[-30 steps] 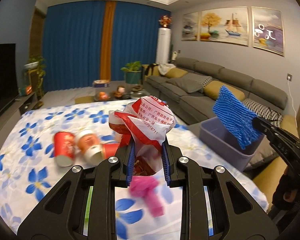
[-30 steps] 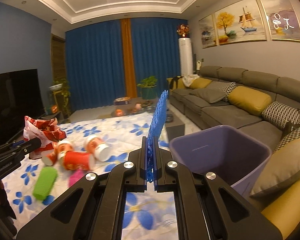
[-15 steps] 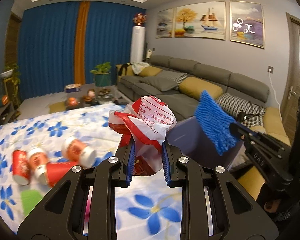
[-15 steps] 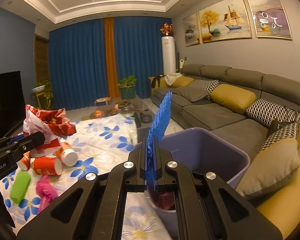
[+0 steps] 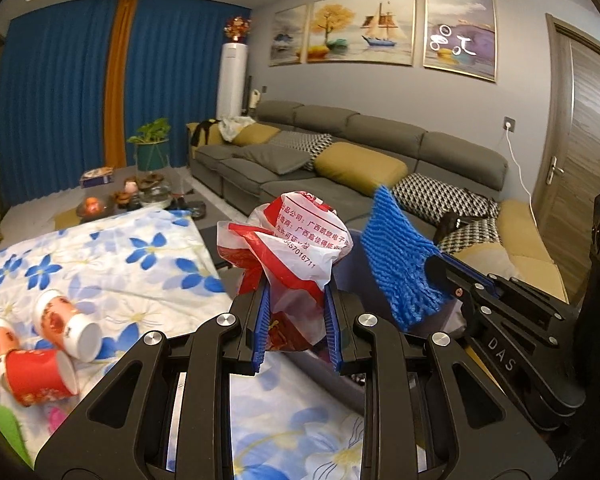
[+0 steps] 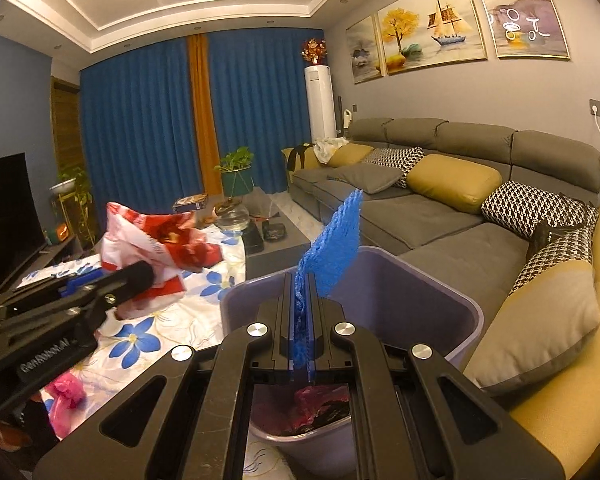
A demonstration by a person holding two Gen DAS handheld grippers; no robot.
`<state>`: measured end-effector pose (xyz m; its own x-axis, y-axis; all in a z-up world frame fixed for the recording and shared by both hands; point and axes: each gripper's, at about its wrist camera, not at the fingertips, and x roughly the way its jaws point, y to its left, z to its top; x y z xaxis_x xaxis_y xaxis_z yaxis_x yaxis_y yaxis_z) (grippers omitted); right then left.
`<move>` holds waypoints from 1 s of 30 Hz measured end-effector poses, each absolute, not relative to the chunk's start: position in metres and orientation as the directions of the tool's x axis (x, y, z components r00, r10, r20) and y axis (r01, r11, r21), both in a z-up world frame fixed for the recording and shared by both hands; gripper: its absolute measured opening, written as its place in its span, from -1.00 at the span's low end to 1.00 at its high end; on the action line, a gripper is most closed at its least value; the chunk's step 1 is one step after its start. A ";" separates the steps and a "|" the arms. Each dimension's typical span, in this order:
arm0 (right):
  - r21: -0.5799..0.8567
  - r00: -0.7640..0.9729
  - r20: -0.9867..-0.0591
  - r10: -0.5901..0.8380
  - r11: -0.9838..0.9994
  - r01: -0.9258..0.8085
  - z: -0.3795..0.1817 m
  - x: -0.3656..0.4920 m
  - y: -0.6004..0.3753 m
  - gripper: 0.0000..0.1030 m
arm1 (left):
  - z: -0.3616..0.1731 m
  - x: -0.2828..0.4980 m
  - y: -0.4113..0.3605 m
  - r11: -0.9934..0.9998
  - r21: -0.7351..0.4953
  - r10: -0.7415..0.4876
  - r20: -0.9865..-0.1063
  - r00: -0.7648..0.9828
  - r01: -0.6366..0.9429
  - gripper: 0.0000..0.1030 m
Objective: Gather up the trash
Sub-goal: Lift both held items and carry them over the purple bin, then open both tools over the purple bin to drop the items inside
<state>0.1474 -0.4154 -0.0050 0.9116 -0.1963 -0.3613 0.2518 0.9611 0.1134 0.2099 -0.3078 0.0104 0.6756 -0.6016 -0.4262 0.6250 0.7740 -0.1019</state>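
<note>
A crumpled red-and-white plastic bag point(image 5: 290, 248) is pinched between the fingers of the left gripper point(image 5: 296, 330) and held in the air just beside the purple bin point(image 6: 412, 300). A blue foam net point(image 6: 332, 248) is clamped in the tightly closed right gripper point(image 6: 300, 332), directly above the bin opening. Pink trash point(image 6: 320, 400) is seen lying inside the bin. Three paper cups point(image 5: 66, 320) lie tipped on the flowered tablecloth point(image 5: 140, 264).

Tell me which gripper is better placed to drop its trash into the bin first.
Right. The right gripper holds the blue foam net directly over the purple bin; the left gripper with its plastic bag sits beside it.
</note>
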 end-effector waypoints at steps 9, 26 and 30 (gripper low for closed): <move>0.138 0.900 -0.388 -0.197 0.953 0.268 -0.016 0.152 -0.432 -0.89 | -0.004 0.219 -0.333 0.750 -0.097 -0.619 -0.453 0.642 0.655 -0.53; 0.157 0.885 -0.419 -0.202 0.944 0.290 -0.021 0.157 -0.434 -0.89 | -0.026 0.232 -0.361 0.720 -0.114 -0.637 -0.499 0.587 0.685 -0.52; 0.165 0.885 -0.418 -0.208 0.940 0.299 -0.021 0.154 -0.435 -0.89 | -0.030 0.234 -0.363 0.715 -0.131 -0.644 -0.505 0.575 0.687 -0.52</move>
<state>0.1543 -0.4346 -0.0207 0.8845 -0.2079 -0.4176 0.2987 0.9400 0.1649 0.2345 -0.3629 -0.0301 0.5746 -0.6443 -0.5047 0.6866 0.7151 -0.1312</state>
